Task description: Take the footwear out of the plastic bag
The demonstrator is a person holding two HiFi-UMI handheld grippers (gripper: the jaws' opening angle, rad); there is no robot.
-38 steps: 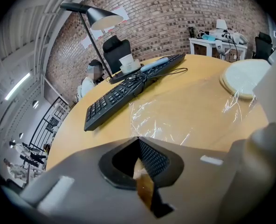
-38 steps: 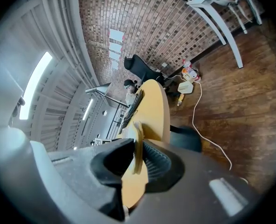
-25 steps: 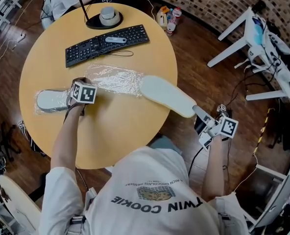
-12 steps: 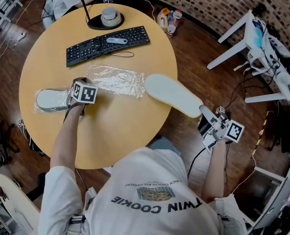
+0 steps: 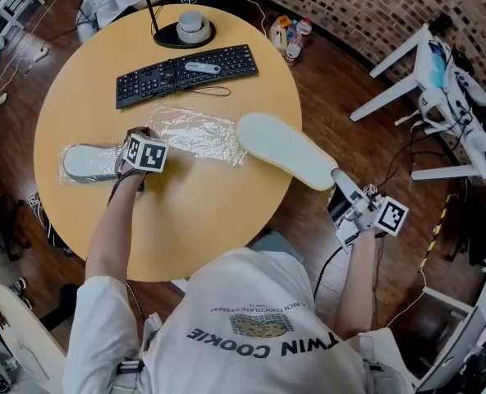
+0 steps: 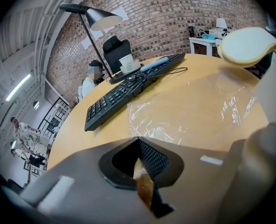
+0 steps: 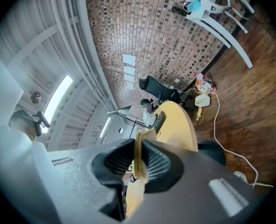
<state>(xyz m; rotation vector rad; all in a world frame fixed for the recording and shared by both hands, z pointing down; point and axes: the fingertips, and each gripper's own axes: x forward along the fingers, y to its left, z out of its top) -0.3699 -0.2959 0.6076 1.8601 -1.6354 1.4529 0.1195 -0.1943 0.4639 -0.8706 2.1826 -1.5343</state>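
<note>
A clear plastic bag [image 5: 195,134] lies crumpled across the round wooden table [image 5: 194,220]. One pale slipper [image 5: 85,162] lies at the left, still wrapped in plastic. My left gripper [image 5: 138,139] rests on the bag beside that slipper, shut on a thin fold of film [image 6: 139,146]. The other white slipper [image 5: 284,149] hangs over the table's right edge, sole up and out of the bag. My right gripper [image 5: 336,177] is shut on that slipper's heel end, whose cream edge [image 7: 140,155] shows between the jaws. This slipper [image 6: 247,45] also appears in the left gripper view.
A black keyboard [image 5: 185,74] with a small pale object on it lies at the back of the table, and behind it stands a lamp base [image 5: 190,31]. Bottles [image 5: 291,35] stand on the floor. White table legs [image 5: 399,80] and cables are at the right.
The right gripper and its slipper drifted slightly right, then back a little. The left gripper stays on the bag.
</note>
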